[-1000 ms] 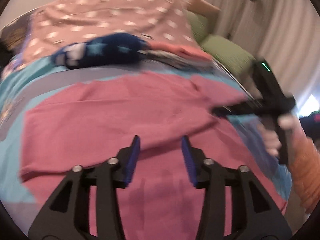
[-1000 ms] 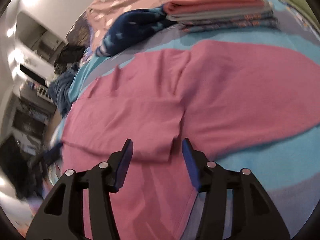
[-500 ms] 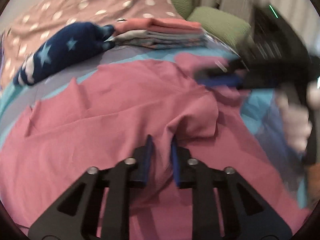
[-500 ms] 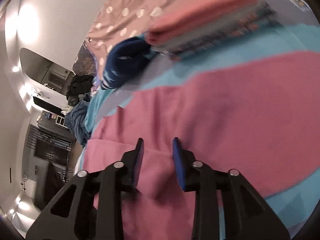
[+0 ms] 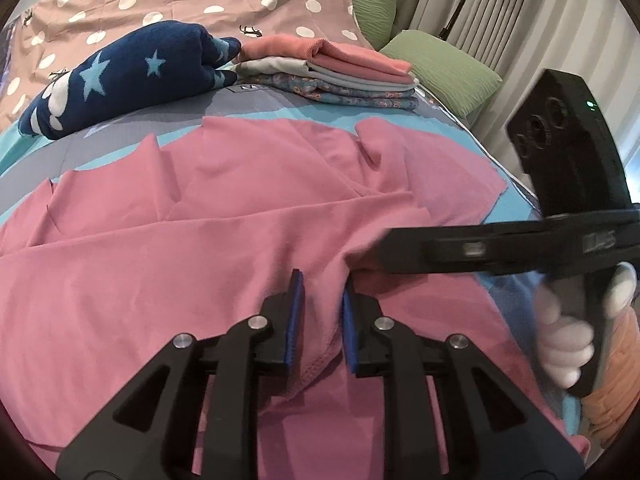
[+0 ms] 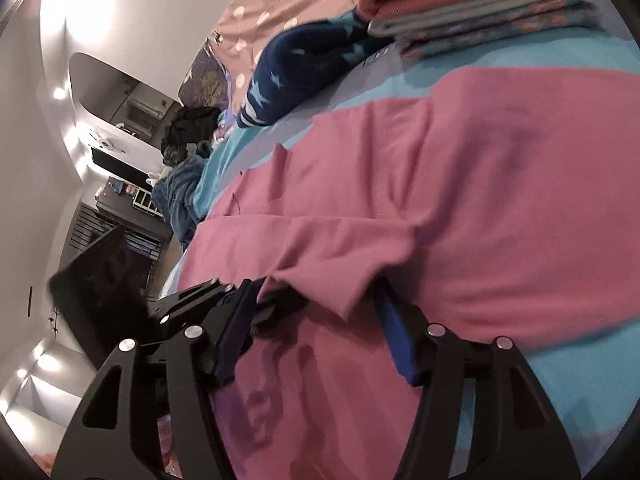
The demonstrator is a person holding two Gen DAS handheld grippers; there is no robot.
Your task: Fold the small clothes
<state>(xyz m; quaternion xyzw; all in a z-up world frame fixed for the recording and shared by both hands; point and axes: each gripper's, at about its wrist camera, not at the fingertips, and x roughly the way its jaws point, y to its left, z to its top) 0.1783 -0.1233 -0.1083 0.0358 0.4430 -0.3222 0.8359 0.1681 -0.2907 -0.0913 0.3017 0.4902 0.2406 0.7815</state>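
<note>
A pink garment [image 5: 224, 216] lies spread on the bed, its near edge lifted and folded over. My left gripper [image 5: 320, 308] is shut on a pinch of that near hem. My right gripper [image 6: 316, 316] has its blue pads wide apart around a hanging corner of the same pink garment [image 6: 460, 184]. The right gripper also shows in the left wrist view [image 5: 500, 248], reaching in from the right close to my left fingertips. The left gripper's fingers [image 6: 188, 300] show in the right wrist view at lower left.
A stack of folded clothes [image 5: 332, 76] and a rolled navy star blanket [image 5: 124, 76] sit at the far side of the blue bedsheet [image 6: 572, 368]. Green pillows [image 5: 440, 68] and curtains are at right. An orange cloth [image 5: 616, 376] lies at the right edge.
My left gripper closed on the pink hem and lifted it. My right gripper narrowed, then opened wide again, and came close beside the left gripper.
</note>
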